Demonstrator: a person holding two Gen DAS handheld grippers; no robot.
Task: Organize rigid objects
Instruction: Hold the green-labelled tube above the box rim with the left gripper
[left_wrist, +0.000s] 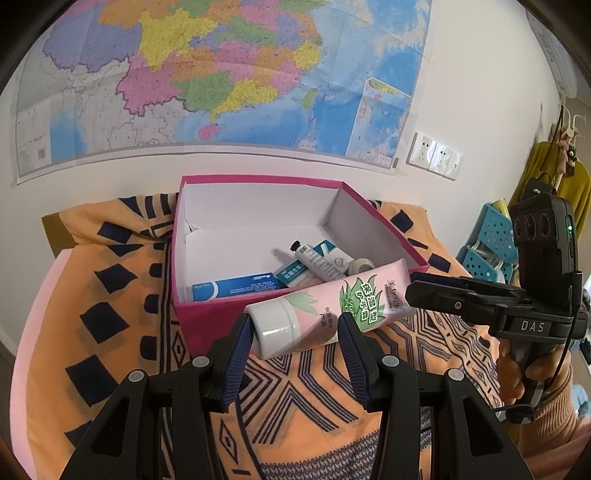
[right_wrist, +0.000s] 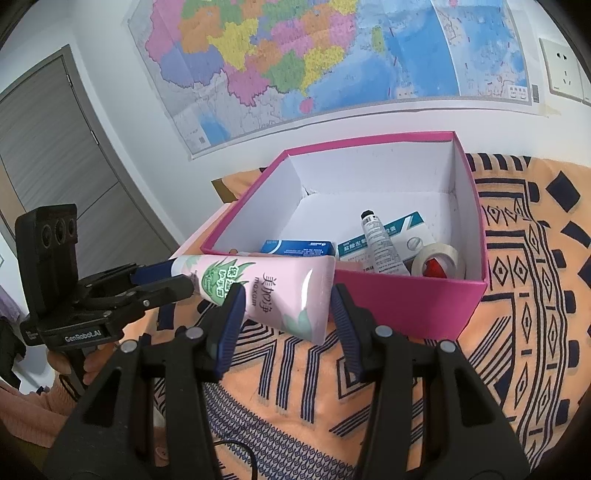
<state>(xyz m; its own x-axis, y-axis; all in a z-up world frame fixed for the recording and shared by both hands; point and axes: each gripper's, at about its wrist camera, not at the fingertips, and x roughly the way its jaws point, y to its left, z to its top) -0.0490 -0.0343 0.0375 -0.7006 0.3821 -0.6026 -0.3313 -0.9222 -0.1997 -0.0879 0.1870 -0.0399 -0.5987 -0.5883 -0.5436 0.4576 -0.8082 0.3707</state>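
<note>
Both grippers meet at a pink tube (left_wrist: 325, 310). Left gripper (left_wrist: 295, 332) pinches its white cap end; right gripper (right_wrist: 288, 306) sits spread around its flat crimped end without squeezing. At twelve o'clock beyond the tube, an open pink box (right_wrist: 406, 299) holds, left to right, a blue carton (right_wrist: 299, 247), a small grey tube (right_wrist: 380, 240) and a tape roll (right_wrist: 439, 258). Patterned orange cloth (right_wrist: 517, 295) lies bare from one to four o'clock.

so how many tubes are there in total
2. The pink tube is in the air at the pink box's near rim; the small white tube lies inside, on the cartons. Others may be hidden.
</note>
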